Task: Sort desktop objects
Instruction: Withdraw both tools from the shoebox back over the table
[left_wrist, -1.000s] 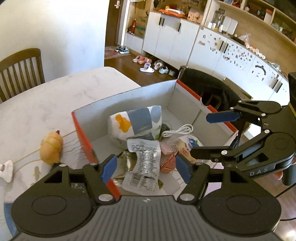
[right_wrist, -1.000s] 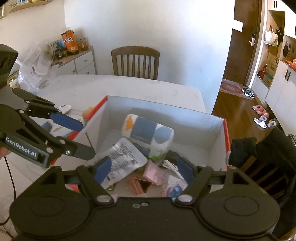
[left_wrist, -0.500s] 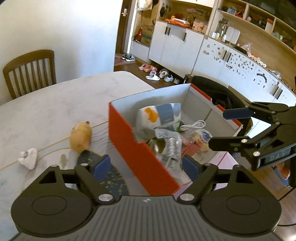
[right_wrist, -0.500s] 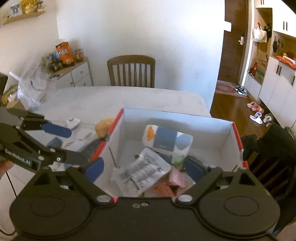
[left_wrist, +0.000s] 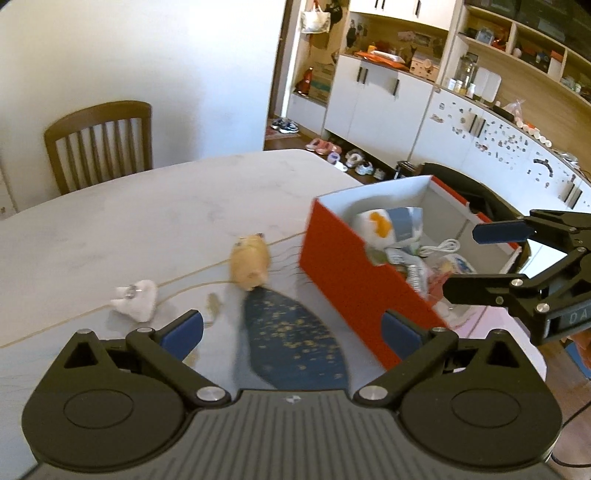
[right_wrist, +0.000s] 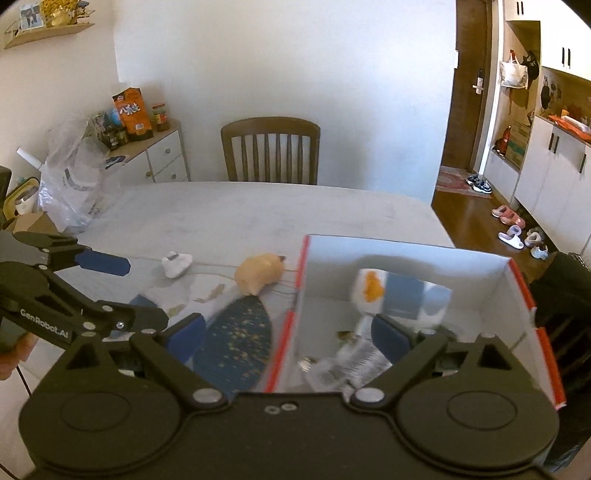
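Up front in the left view, the left gripper (left_wrist: 291, 328) is opening, nothing between its fingers, over a blue pouch (left_wrist: 295, 339) beside the red box (left_wrist: 347, 273). Meanwhile the right view shows the right gripper (right_wrist: 286, 332) opening, empty, over the box (right_wrist: 410, 254) wall; an orange toy (right_wrist: 258, 277) lies nearby.

Red box (left_wrist: 354, 280) holds packets; orange plush (left_wrist: 250, 266) lies just beside it.
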